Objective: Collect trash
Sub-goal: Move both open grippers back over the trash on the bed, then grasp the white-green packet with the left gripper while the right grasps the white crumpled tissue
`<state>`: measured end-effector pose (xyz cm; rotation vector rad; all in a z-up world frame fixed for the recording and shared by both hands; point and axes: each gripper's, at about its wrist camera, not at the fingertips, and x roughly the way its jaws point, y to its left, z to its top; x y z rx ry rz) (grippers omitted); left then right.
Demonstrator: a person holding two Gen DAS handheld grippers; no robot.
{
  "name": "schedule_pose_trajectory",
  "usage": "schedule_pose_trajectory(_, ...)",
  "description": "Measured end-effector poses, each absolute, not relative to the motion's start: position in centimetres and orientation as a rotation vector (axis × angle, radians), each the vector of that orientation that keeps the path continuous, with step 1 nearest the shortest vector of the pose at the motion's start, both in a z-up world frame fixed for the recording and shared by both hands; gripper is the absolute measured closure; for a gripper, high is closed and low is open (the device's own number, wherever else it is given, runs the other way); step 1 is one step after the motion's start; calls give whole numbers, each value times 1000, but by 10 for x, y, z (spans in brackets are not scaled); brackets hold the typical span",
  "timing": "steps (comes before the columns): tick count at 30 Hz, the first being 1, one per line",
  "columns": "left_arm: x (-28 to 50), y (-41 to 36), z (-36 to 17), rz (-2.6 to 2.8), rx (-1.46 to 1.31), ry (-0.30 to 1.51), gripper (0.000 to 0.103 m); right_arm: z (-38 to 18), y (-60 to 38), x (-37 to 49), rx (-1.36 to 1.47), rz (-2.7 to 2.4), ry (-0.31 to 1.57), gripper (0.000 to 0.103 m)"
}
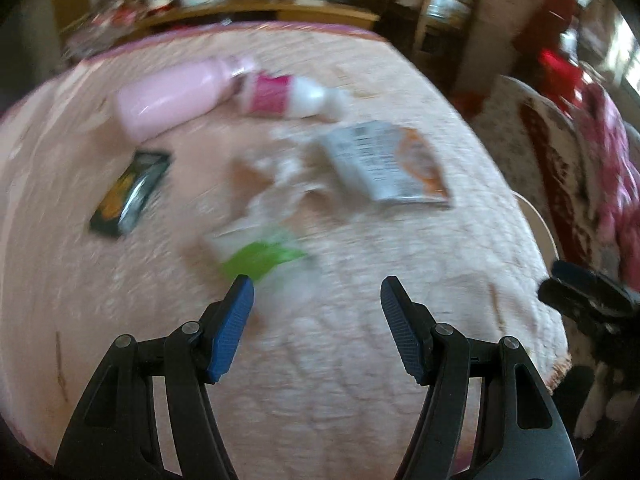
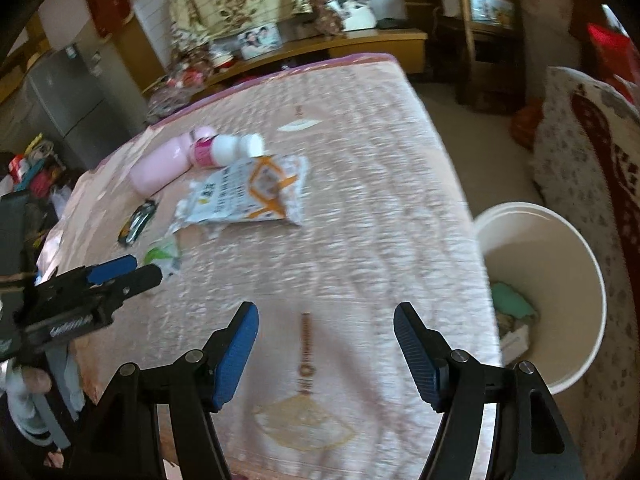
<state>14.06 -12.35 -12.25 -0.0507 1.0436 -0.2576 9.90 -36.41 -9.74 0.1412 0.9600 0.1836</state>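
Hovering over bed (image 2: 360,160) | left claw (image 1: 317,292) open | right claw (image 2: 326,320) open | snack bag (image 2: 252,196) print unreadable

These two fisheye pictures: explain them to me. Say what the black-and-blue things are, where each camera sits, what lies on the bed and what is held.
No robot here: a person carries one hand-held pair of tongs in each hand, with a camera on each looking along its two blue-padded fingers.

The left tongs fill the bottom of the left view; the right tongs do the same in the right view. Both stand open and hold nothing.

On the pink bed lie a pink bottle, a white bottle with a pink label, a white and orange packet, a dark wrapper, crumpled paper and a green and white wrapper, which lies just ahead of the left tongs.

Beside the bed stands a white bin with some trash already in it.
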Motion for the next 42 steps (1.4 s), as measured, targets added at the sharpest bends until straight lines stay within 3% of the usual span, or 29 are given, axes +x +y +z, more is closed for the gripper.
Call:
schedule_pose_trajectory(16,175,-115,-149,-157,-111,1062,37,-128,-316,141,143,301,1048,35)
schedule_pose_trajectory(20,175,-106,-150,-183,-100,1064,43,-134,-300,167,136,325,1059,35)
schedule_pose_trajectory(33,161,-61,-147,-197,-102,1099,48,-136,-288,249,408,387,980,35)
schedule_pose_trajectory(42,169,-60,-148,-198,-136,1091,43,-139,-223,255,120,393,1002,27)
